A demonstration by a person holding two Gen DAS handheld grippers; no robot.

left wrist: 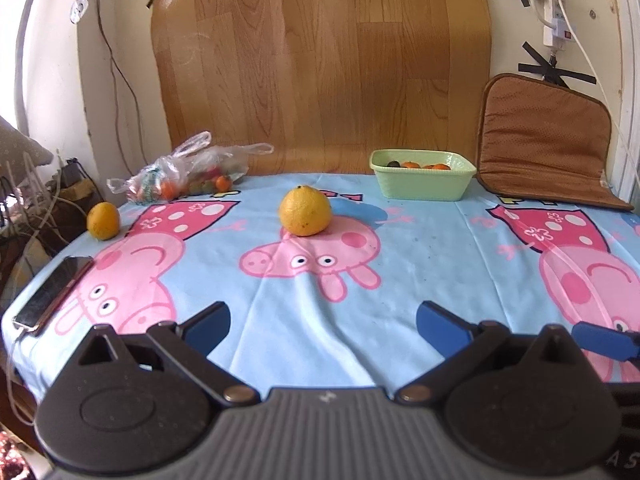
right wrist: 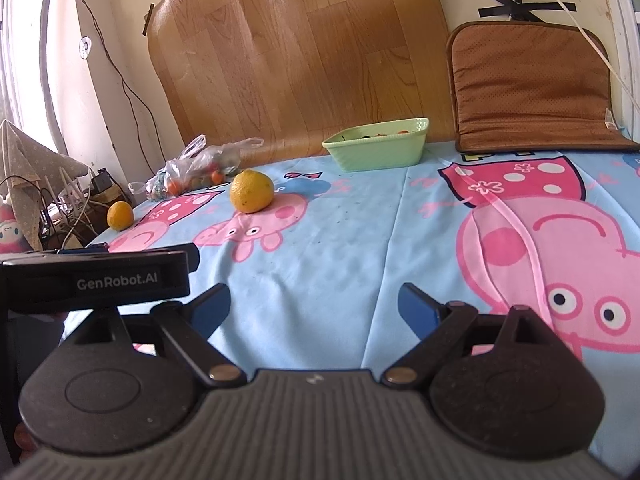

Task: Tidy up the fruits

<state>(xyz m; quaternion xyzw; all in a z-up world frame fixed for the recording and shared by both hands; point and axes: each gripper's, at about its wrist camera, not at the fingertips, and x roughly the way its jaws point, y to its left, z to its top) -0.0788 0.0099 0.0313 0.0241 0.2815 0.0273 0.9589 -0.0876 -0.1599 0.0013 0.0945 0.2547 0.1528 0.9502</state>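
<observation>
Orange (left wrist: 305,211) sits centre frame on the tablecloth (left wrist: 420,264), firm, round, may roll; grip across its middle. Left gripper (left wrist: 323,320) and right gripper (right wrist: 314,306) both wide, empty. Green basket (left wrist: 424,184) upper right.

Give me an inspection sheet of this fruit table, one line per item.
Surface: cartoon pig tablecloth, wrinkled.
Job's things: large orange mid-table; small orange near the left edge; green basket at the back with some fruit inside; plastic bag of small fruit.
Clutter: phone at the left edge; brown cushion against the wall.
Grippers: left gripper and right gripper, jaws open, empty.
Cables: wall cable; power strip.
Surroundings: wood-pattern sheet on the wall.
</observation>
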